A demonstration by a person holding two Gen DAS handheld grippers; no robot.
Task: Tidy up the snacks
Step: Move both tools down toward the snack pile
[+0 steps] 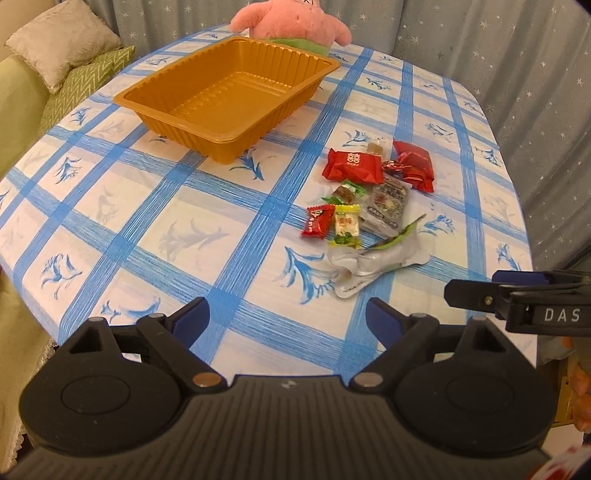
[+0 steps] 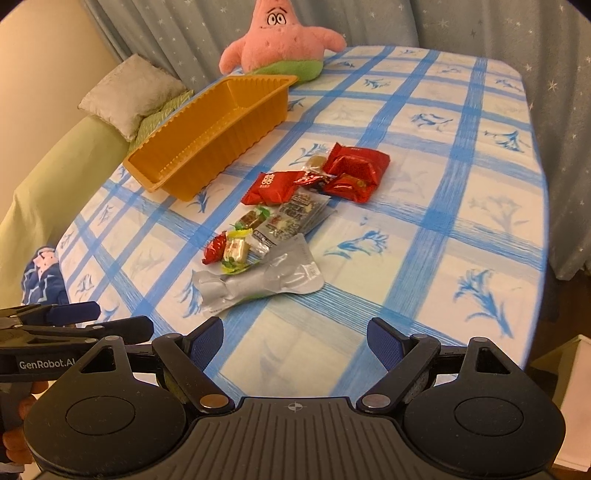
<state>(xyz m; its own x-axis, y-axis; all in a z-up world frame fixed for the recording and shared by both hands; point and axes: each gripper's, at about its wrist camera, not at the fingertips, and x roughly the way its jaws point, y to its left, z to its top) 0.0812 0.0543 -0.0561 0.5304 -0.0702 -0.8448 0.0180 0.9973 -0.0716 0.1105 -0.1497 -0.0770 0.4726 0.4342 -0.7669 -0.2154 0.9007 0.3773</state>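
An empty orange plastic tray (image 1: pixel 162 88) (image 2: pixel 173 147) stands at the far left of the table. A pile of snack packets lies right of it: red packets (image 1: pixel 352 166) (image 2: pixel 356 166), small candies (image 1: pixel 347 225) (image 2: pixel 236 249), a dark printed pouch (image 1: pixel 386 206) (image 2: pixel 295 214) and a silver pouch (image 1: pixel 373 264) (image 2: pixel 258 280) nearest me. My left gripper (image 1: pixel 286 319) is open and empty above the table's near edge. My right gripper (image 2: pixel 295 338) is open and empty, just short of the silver pouch; it also shows in the left wrist view (image 1: pixel 476 288).
A pink star plush toy (image 1: pixel 291 22) (image 2: pixel 280 40) sits behind the tray. A blue checked cloth (image 1: pixel 147 206) (image 2: pixel 461 184) covers the table. A green sofa with cushions (image 1: pixel 59 55) (image 2: pixel 129 92) stands at the left. Curtains hang behind.
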